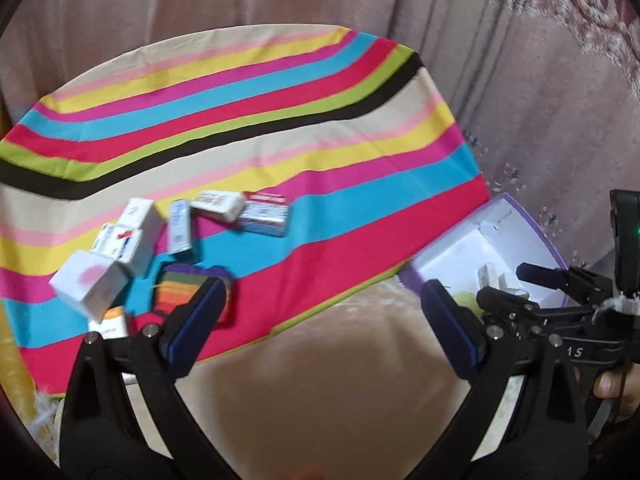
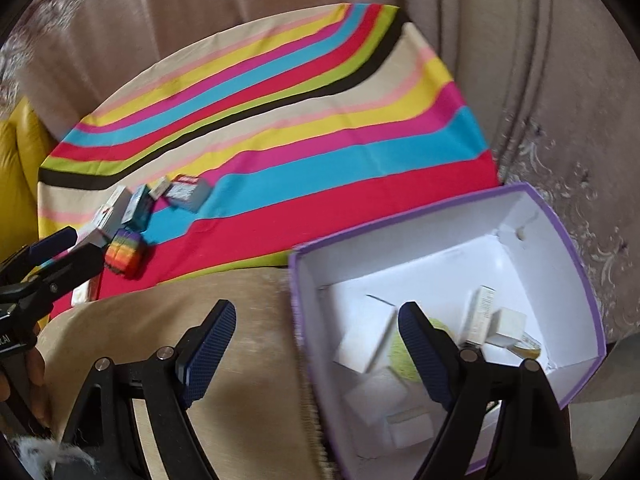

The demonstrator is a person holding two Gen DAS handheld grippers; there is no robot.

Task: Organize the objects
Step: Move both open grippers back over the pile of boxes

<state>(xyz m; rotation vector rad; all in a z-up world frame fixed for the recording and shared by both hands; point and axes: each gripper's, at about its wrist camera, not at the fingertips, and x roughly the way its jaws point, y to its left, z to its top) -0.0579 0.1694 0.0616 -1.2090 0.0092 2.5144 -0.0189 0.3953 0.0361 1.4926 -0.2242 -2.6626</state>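
Both hand-held grippers, left [image 1: 320, 320] and right [image 2: 316, 348], tilted downward, spread, empty.

Open hand-held gripper [image 2: 316, 344], purple box [image 2: 576, 248] of cartons, striped cloth [image 2: 320, 128]

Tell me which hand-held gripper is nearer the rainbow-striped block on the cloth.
Left. The left hand-held gripper has one finger right beside the rainbow-striped block. The right hand-held gripper is off to the other side, open, one finger over the purple box.
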